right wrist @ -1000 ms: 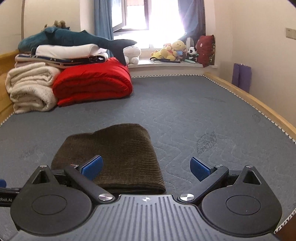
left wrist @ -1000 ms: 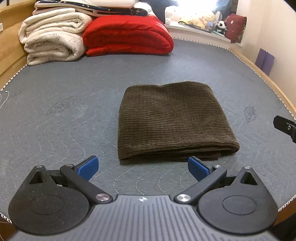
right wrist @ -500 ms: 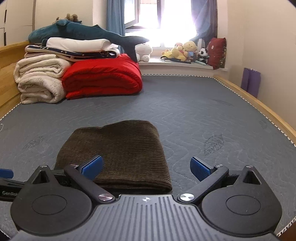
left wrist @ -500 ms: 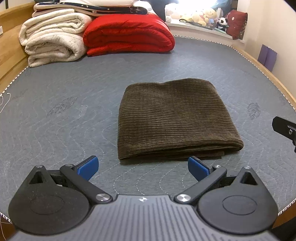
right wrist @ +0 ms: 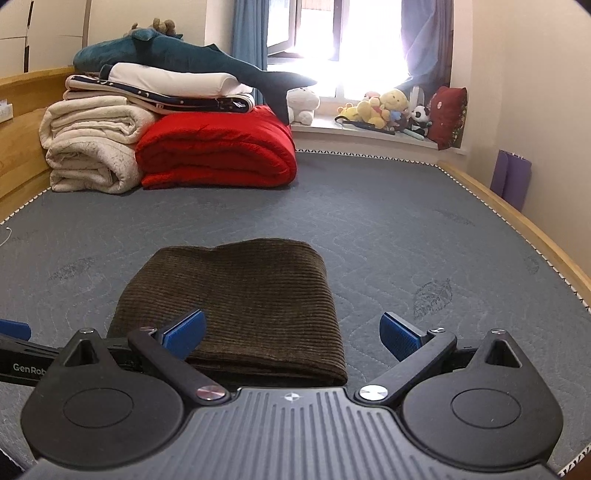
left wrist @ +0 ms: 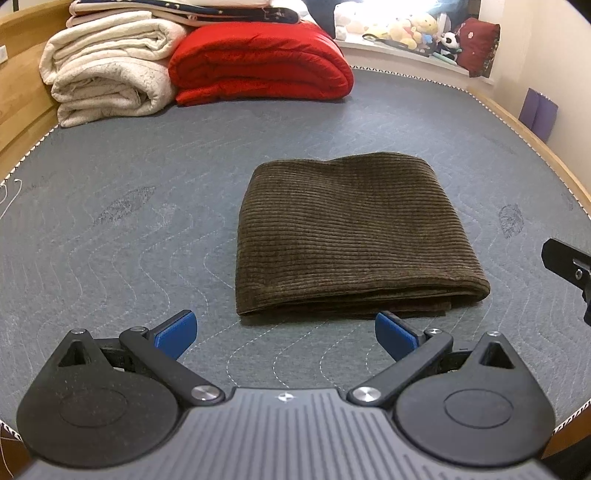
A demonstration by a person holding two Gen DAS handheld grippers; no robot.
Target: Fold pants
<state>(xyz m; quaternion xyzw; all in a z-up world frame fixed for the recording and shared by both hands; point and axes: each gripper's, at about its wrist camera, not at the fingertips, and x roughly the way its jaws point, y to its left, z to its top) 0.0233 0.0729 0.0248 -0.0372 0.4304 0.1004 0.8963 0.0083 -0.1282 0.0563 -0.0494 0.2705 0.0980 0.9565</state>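
Brown corduroy pants (left wrist: 354,236) lie folded into a compact rectangle on the grey quilted mattress (left wrist: 110,229), stacked edges facing the cameras. Left gripper (left wrist: 286,330) is held low and level just short of the near edge, fingers spread wide, holding nothing. Right gripper (right wrist: 293,332) sits at the right near corner, equally wide and empty; its left finger (right wrist: 184,332) appears to overlap the cloth, contact uncertain.

Daylight blew out the window (right wrist: 317,29) in glare; both views were sharp, evenly lit, with fisheye-bent edges
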